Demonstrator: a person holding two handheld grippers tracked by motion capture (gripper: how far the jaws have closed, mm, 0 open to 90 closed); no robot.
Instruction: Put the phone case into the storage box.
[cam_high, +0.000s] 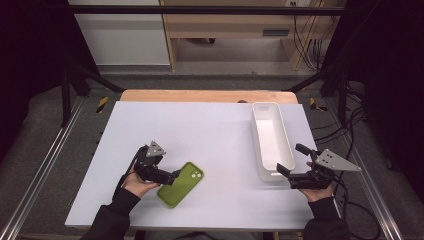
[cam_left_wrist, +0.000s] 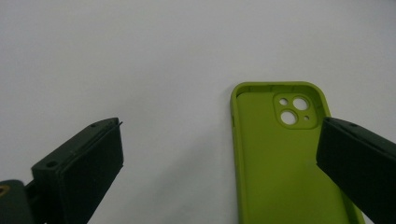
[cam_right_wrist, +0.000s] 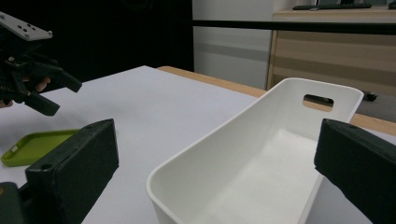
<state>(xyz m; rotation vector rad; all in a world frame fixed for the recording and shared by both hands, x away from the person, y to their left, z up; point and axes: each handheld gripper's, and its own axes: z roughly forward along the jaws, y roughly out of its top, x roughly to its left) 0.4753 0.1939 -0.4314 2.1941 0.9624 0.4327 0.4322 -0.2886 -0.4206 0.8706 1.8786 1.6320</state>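
Note:
A lime-green phone case (cam_high: 181, 184) lies hollow side up on the white table (cam_high: 200, 125), at the front left of centre. My left gripper (cam_high: 171, 176) hovers open at the case's left edge; in the left gripper view its right jaw overlaps the case (cam_left_wrist: 280, 158) and its left jaw is over bare table, with nothing held between them (cam_left_wrist: 222, 126). My right gripper (cam_high: 291, 160) is open at the near end of a long white bin (cam_high: 270, 140). In the right gripper view its jaws (cam_right_wrist: 218, 123) frame the empty bin (cam_right_wrist: 210, 154), with the case (cam_right_wrist: 37, 144) and left gripper (cam_right_wrist: 63, 95) farther off.
The bin stands lengthwise along the table's right side and has a handle slot (cam_right_wrist: 317, 100) in its far end. A wooden strip (cam_high: 200, 96) borders the table's far edge. Metal rails and cables run along both sides.

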